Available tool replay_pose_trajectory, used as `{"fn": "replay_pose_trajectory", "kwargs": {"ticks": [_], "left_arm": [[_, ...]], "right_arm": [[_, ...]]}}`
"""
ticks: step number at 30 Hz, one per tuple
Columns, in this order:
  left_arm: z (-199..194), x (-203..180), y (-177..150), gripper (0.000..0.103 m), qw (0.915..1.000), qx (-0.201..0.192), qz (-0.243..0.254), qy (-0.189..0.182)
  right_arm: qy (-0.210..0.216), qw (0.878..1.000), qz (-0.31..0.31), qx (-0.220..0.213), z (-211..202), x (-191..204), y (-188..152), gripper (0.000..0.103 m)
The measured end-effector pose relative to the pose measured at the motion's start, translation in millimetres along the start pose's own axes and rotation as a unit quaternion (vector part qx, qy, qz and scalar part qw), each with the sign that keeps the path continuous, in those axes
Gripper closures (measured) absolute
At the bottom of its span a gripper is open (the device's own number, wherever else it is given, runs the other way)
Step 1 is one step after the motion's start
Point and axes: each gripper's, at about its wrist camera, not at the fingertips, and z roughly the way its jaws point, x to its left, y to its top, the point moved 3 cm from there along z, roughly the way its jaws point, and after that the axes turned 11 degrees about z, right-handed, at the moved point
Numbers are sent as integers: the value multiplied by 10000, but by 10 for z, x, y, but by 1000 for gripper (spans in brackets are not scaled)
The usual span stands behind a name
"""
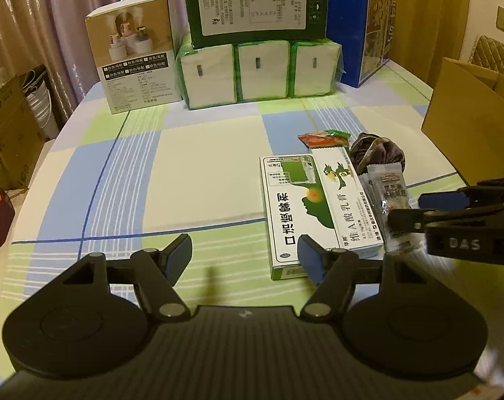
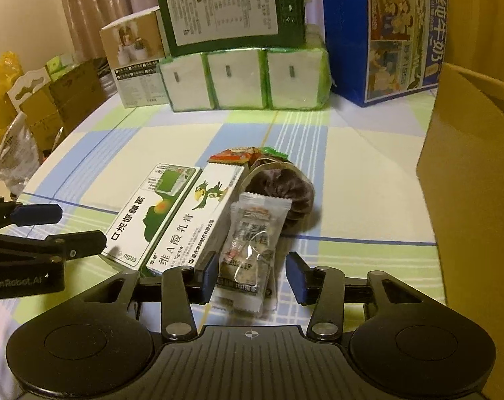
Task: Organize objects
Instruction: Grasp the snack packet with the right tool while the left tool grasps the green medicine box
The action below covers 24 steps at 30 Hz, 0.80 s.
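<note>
We judge nothing sorted yet: our right gripper [image 2: 252,271] gapes around the snack sachet [image 2: 252,250], left gripper [image 1: 245,255] spread empty, both medicine boxes [image 1: 298,206] waiting.

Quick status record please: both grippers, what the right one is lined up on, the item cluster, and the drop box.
left gripper: open, empty, by the green-and-white medicine box
right gripper: open, straddling the clear snack packet, not closed on it
cluster: two medicine boxes side by side, packet, dark scrunchie, red snack packet
cardboard box: right of the cluster, inside hidden
</note>
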Motion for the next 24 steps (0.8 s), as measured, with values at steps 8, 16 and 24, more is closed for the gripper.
{"fn": "replay_pose_trajectory", "kwargs": {"ticks": [8,16,24], "left_arm": [[20,-16,-13,37,9999,-27,-45,-145],[94,-179,27,37,9990,-146,187,-376],[225,-234,79,37,9987,-106,126,-481]], "right_arm": [[68,9998,66,160,139,-20,-17,66],[-87,9995,211,199,69,-84,29,70],[-52,9995,202,256,79,-99,26,70]]}}
